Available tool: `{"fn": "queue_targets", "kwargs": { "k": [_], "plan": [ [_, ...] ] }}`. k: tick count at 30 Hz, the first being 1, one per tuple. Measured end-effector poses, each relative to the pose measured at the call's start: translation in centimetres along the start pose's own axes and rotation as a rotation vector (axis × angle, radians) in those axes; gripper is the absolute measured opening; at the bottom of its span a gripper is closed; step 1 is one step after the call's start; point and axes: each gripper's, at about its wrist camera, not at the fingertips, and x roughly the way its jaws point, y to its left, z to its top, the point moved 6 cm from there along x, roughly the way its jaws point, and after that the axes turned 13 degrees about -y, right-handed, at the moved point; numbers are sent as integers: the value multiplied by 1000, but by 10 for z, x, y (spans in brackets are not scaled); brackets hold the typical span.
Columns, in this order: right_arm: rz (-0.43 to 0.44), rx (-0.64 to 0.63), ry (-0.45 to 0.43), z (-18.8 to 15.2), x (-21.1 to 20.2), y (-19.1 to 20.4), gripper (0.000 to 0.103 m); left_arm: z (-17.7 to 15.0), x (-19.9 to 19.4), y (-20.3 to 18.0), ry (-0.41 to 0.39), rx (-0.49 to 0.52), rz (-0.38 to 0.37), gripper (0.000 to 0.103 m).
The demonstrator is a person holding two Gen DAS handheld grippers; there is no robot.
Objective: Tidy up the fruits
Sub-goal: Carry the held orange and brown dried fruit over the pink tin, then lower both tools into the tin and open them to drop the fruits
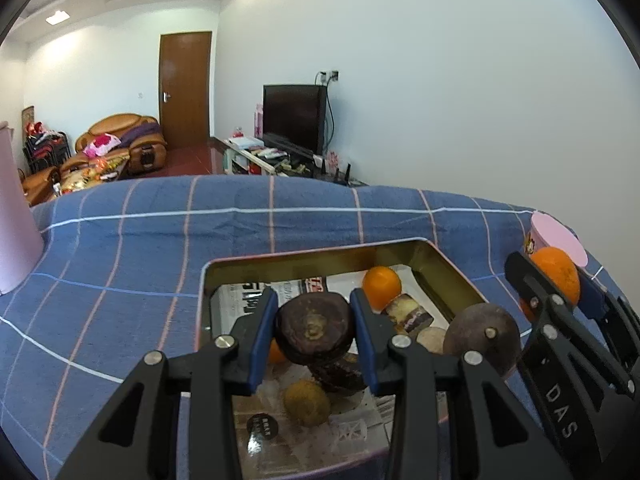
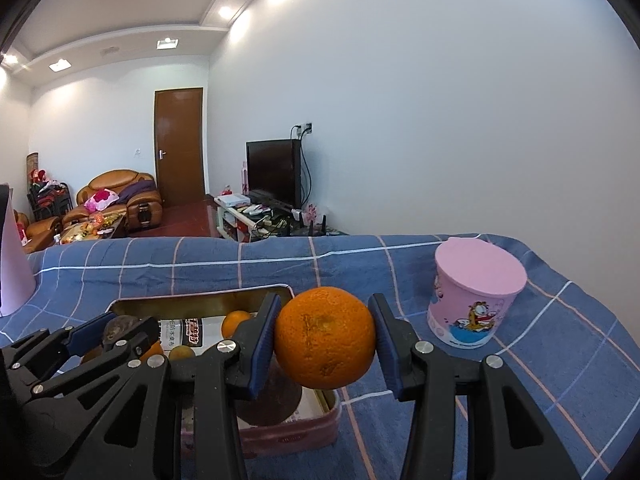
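Note:
My left gripper (image 1: 314, 330) is shut on a dark purple-brown round fruit (image 1: 314, 328) and holds it above an open tin box (image 1: 312, 256) on the blue checked cloth. The tin holds a small orange (image 1: 382, 286), a yellow-brown fruit (image 1: 306, 402), another dark fruit (image 1: 482, 338) at its right edge and a wrapped snack (image 1: 408, 312). My right gripper (image 2: 324, 340) is shut on a large orange (image 2: 325, 337) and holds it above the tin's right end (image 2: 332, 404). It also shows in the left wrist view (image 1: 554, 284) at far right.
A pink cartoon cup (image 2: 476, 292) with a lid stands on the cloth right of the tin. A pink object (image 1: 16, 216) stands at the far left. The blue checked cloth (image 1: 120, 264) covers the surface; its far edge drops off toward the room.

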Motion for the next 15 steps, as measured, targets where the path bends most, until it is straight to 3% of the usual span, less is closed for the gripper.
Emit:
{"fn": "queue_targets", "kwargs": {
  "k": [11, 15],
  "plan": [
    [95, -4, 65, -4, 24, 15, 48, -6, 27, 3, 103, -60, -37, 39],
    [129, 28, 94, -6, 33, 16, 48, -5, 32, 5, 105, -60, -33, 39]
  ]
}}
